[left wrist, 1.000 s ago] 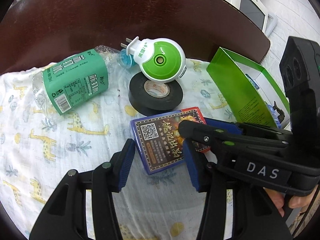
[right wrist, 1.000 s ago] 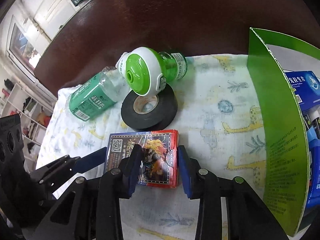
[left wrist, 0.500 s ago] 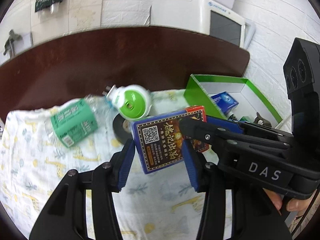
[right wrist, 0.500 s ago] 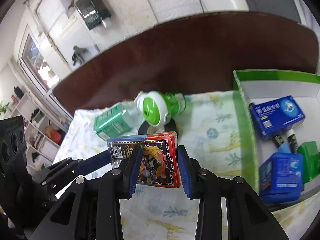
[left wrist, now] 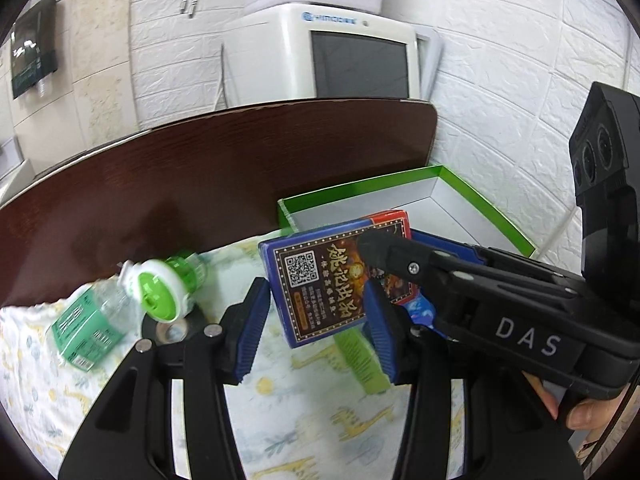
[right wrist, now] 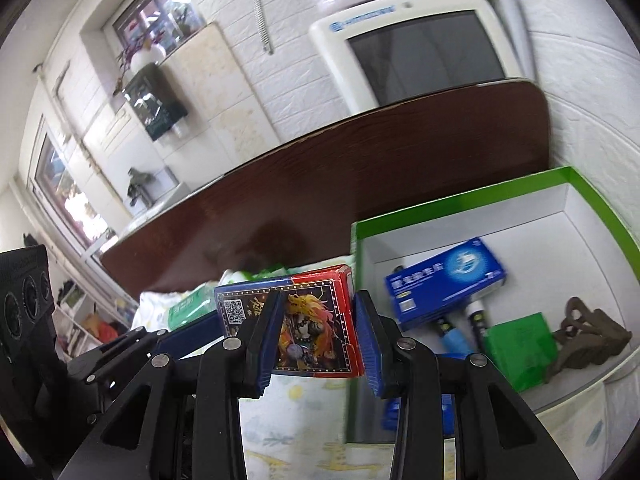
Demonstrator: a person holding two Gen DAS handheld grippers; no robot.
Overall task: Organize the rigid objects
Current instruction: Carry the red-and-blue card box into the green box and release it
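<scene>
A blue and red card box (right wrist: 308, 328) is held in the air between the pads of my right gripper (right wrist: 316, 340), which is shut on it. In the left wrist view the same card box (left wrist: 320, 280) hangs in front of my left gripper (left wrist: 316, 324), which is open with its pads on either side of the box; whether they touch it I cannot tell. The right gripper's fingers (left wrist: 400, 252) reach in from the right. A green-rimmed white box (right wrist: 460, 248) lies to the right, its near corner just behind the card box.
The box holds a blue carton (right wrist: 444, 280), a green packet (right wrist: 520, 344), tubes and a brown metal piece (right wrist: 588, 336). On the giraffe cloth (left wrist: 320, 420) lie a green-labelled bottle (left wrist: 88, 320), a green and white plug-in device (left wrist: 160, 292) and black tape (left wrist: 172, 328). A dark table (left wrist: 200, 184) lies behind.
The card box has been lifted off the cloth by my right gripper and carried up and right toward the green box. Both grippers rose together.
</scene>
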